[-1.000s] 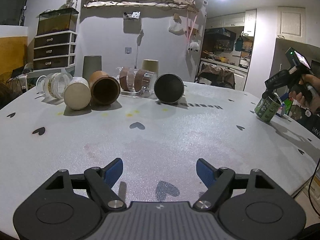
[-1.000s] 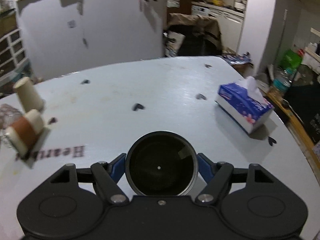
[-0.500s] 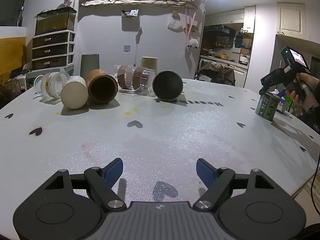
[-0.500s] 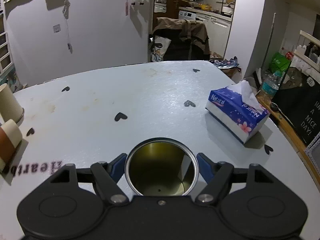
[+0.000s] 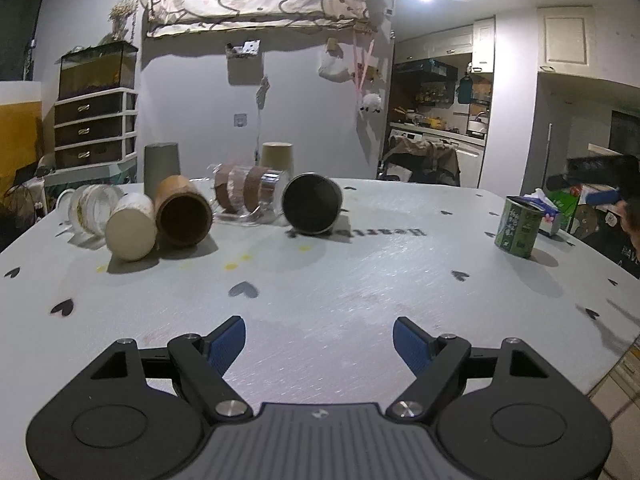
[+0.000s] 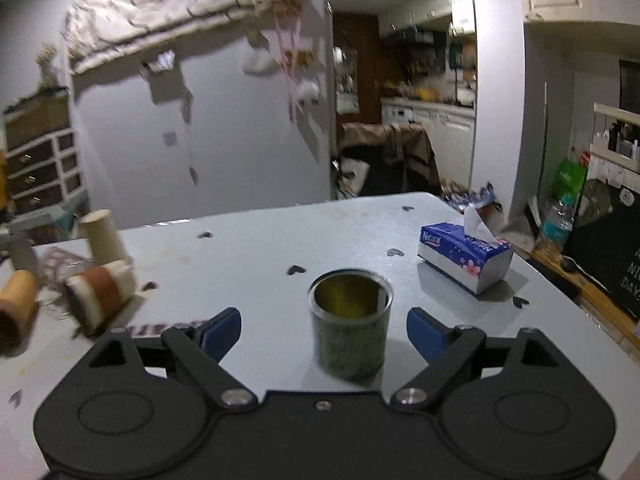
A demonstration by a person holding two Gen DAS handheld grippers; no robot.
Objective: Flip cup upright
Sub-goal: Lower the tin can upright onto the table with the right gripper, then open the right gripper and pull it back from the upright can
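Released since half a second ago, the green cup point(image 6: 350, 330) stands upright near the table's point(image 6: 248, 256) right edge between the right gripper's point(image 6: 324, 330) spread jaws, so retreating comes next; the left gripper point(image 5: 319, 343) hovers open, empty.

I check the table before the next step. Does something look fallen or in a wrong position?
Yes. Several cups lie on their sides at the far left: a cream cup, a brown cup and a black cup. The green cup stands upright, mouth up, between the open right gripper fingers, untouched.

Left gripper point(image 5: 319, 341) and right gripper point(image 6: 324, 330): black linkage arms, silver pivot screws, ribbed blue pads point(image 5: 226, 339), round embossed discs, grey ribbed centre plate.
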